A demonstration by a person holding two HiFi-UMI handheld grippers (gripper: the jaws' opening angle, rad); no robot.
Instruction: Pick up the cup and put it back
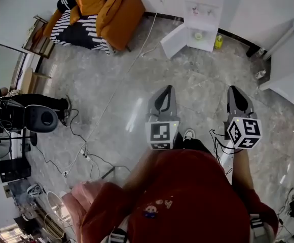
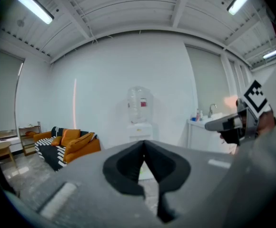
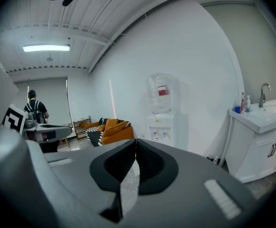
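Observation:
I stand on a marble floor with both grippers held out in front of my red top. In the head view my left gripper and right gripper point toward a white water dispenser. The dispenser's lower door stands open. A small pale round thing sits inside; I cannot tell whether it is the cup. The left gripper has its jaws closed tip to tip with nothing between them. The right gripper is likewise shut and empty. Both are far from the dispenser.
An orange sofa with a striped blanket stands at the back left. A white sink cabinet is at the right, and a yellow bottle is beside the dispenser. Black equipment and cables lie at the left. A person stands far back.

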